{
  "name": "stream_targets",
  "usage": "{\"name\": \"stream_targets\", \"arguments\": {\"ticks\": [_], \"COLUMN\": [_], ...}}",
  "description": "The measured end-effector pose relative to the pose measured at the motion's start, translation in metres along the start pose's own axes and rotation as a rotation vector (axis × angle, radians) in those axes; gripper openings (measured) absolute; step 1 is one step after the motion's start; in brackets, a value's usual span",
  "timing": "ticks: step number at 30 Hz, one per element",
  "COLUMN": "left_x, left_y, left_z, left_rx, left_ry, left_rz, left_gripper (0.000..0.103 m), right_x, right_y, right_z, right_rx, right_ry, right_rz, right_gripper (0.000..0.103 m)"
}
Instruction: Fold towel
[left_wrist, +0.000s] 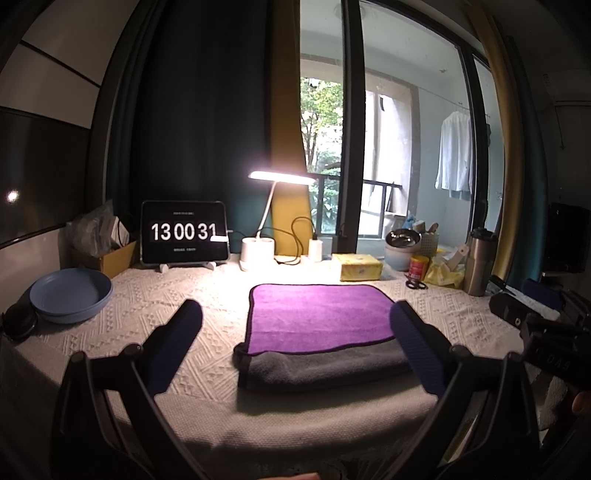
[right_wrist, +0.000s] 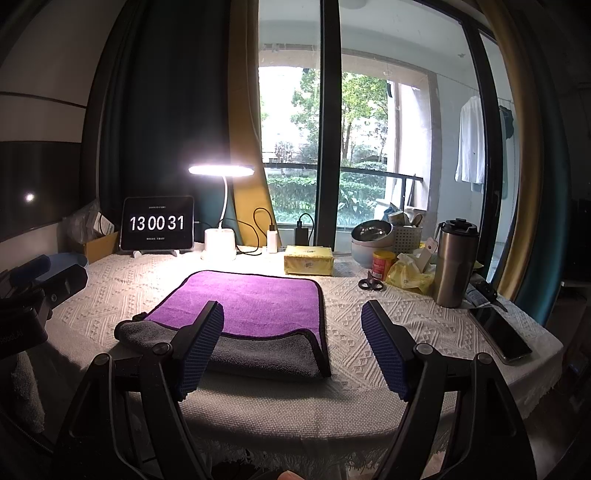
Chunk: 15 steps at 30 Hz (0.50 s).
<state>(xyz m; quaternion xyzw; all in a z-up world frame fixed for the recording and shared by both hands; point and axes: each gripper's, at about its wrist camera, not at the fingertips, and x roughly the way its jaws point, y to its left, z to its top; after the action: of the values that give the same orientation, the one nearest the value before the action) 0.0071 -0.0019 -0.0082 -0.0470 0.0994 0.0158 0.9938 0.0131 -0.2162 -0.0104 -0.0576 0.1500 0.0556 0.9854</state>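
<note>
A towel (left_wrist: 317, 314), purple on top and grey underneath, lies folded flat on the white woven tablecloth (left_wrist: 184, 295). Its grey layer sticks out along the near edge. It also shows in the right wrist view (right_wrist: 255, 306). My left gripper (left_wrist: 295, 325) is open and empty, held above the towel's near left part, its fingers (left_wrist: 181, 332) wide apart. My right gripper (right_wrist: 291, 325) is open and empty, above the towel's near right corner. The right gripper's body shows at the right edge of the left view (left_wrist: 535, 325).
A blue bowl (left_wrist: 72, 295) sits at the left. At the back stand a tablet clock (left_wrist: 184, 232), a lit desk lamp (left_wrist: 258, 251) and a yellow tissue pack (left_wrist: 360, 266). To the right are scissors (right_wrist: 371, 284), a red can (right_wrist: 382, 264), a steel tumbler (right_wrist: 454, 264) and a phone (right_wrist: 502, 332).
</note>
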Motion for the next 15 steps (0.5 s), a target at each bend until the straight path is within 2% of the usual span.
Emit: {"name": "stream_targets", "arguments": {"ticks": [15], "left_x": [0.0017], "left_y": [0.0015], "left_z": [-0.0010], "left_rx": [0.006], "left_ry": [0.007], "left_rz": [0.011], "left_gripper": [0.102], "right_x": [0.0035], "right_y": [0.0013], "right_z": [-0.0005], "right_rx": [0.007], "right_ry": [0.002], "right_rz": [0.011], "right_gripper": [0.080]}}
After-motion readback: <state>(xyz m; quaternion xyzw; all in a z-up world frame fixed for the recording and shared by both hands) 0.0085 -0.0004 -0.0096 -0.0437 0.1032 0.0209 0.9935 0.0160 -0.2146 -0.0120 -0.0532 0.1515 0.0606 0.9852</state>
